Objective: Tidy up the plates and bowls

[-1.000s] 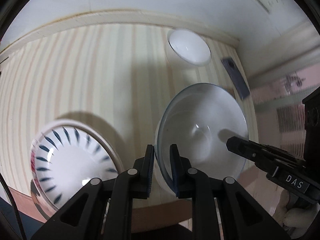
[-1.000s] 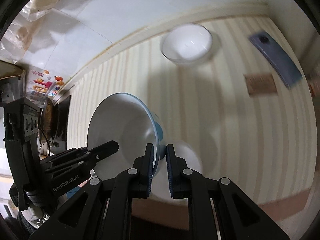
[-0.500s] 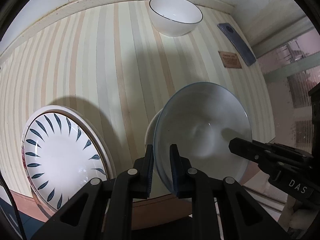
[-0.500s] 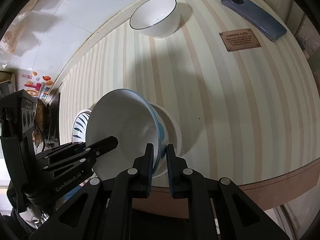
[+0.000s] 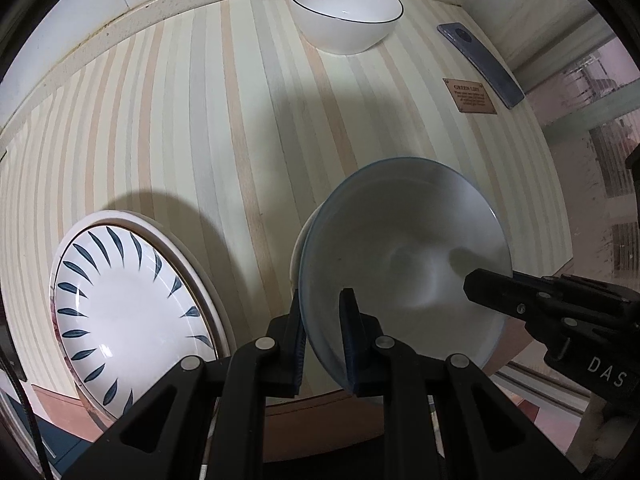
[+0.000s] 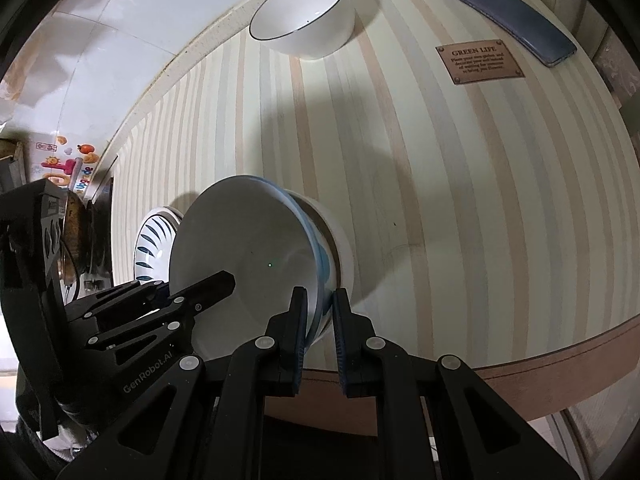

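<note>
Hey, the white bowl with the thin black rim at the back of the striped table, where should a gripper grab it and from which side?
Grip the white bowl with the thin black rim by its rim wall, one finger inside, one outside. It stands upright, mouth up, with bare striped table on the near side, so come from above on the near edge. I judge its rounded sides too wide for the jaws.

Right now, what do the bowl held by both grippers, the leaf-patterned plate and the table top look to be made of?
Blue-rimmed bowl: probably glazed ceramic, judging by its smooth white inside with soft sheen. Leaf-patterned plate: likely glazed ceramic too, with bright glossy highlights and painted dark blue leaves. Table top: looks like striped wood or a wood-look laminate, matte; the pictures cannot settle which.
</note>
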`<state>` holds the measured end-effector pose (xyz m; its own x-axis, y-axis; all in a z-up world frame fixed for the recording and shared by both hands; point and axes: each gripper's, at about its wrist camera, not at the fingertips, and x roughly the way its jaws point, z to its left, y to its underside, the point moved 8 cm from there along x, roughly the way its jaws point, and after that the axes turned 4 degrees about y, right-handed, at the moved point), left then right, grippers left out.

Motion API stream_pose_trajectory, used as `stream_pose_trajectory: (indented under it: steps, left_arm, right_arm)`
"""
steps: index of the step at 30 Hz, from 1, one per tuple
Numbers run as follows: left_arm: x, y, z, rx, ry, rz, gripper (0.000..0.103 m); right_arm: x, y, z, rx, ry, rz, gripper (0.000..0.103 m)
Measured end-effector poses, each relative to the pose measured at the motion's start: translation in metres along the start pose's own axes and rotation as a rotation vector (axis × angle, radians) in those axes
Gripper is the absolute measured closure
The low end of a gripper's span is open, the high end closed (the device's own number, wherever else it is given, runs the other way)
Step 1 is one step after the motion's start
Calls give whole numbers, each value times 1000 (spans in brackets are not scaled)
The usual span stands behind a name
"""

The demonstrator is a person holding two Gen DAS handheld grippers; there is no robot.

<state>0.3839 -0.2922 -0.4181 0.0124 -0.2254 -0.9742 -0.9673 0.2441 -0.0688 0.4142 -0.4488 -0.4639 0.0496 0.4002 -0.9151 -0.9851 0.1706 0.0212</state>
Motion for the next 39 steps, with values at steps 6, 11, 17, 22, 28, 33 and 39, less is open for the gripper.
stream_pose_trajectory:
  steps: [6, 11, 17, 22, 28, 33, 39]
  left_arm:
    - [1, -2, -2, 15, -19, 5, 89]
    - [1, -3, 0, 1, -2, 19, 89]
    - [1, -5, 3, -16, 13, 50, 88]
    - [-1, -7, 5, -24, 3, 85, 88]
    - [-8, -5, 7, 10, -37, 91, 88]
    - [-38, -19, 8, 1, -6, 23, 88]
    - [-64, -94, 21, -81, 25, -125, 81]
  right_arm:
    - [4, 0, -1, -13, 18, 12, 89]
    - [6, 0, -3, -3, 5, 23, 89]
    - [7, -2, -4, 1, -3, 29, 89]
    - [5, -2, -5, 6, -7, 29, 89]
    - [-1, -3, -4, 10, -30, 33, 89]
    - [-26, -21, -7, 43, -80, -14, 85]
    - [-57, -85, -7, 72, -142, -136, 50]
